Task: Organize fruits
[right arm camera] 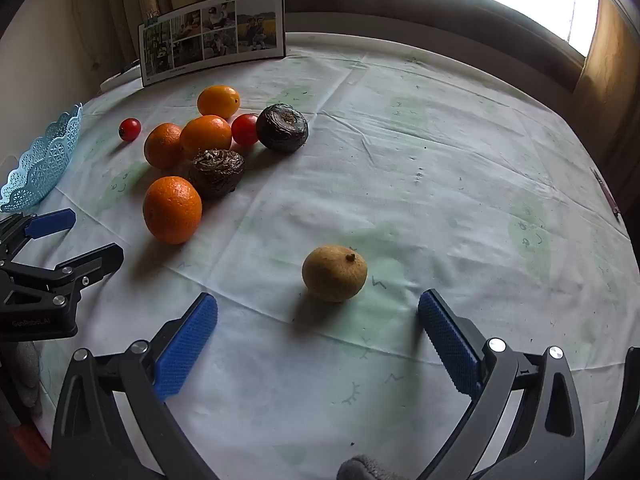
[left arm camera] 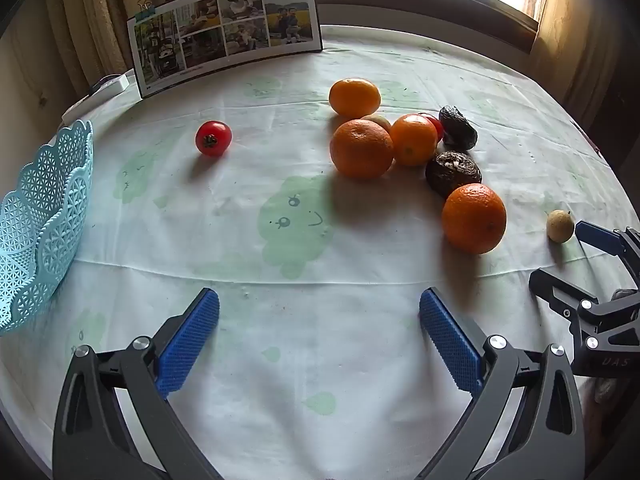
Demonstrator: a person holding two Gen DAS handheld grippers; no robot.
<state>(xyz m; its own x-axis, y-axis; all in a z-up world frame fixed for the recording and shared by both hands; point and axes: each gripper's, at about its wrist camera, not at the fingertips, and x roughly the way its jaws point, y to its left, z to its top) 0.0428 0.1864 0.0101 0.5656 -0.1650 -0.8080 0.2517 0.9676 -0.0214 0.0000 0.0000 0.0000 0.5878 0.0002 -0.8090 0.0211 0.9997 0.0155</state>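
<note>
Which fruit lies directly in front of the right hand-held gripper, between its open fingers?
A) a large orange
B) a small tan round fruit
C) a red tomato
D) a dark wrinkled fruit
B: the small tan fruit sits alone just ahead of the open right hand-held gripper.

The cloth-covered worktop [right arm camera: 400, 152] bears oranges [left arm camera: 361, 148], tomatoes [left arm camera: 213, 138], dark wrinkled fruits [right arm camera: 282, 127], a tan fruit [right arm camera: 334, 273], a blue basket [left arm camera: 40, 224] and a photo card [left arm camera: 226, 32].

Both grippers empty, side by side.
The left gripper [left arm camera: 319, 334] and right gripper [right arm camera: 318, 336] had jaws spread wide, holding nothing.
</note>
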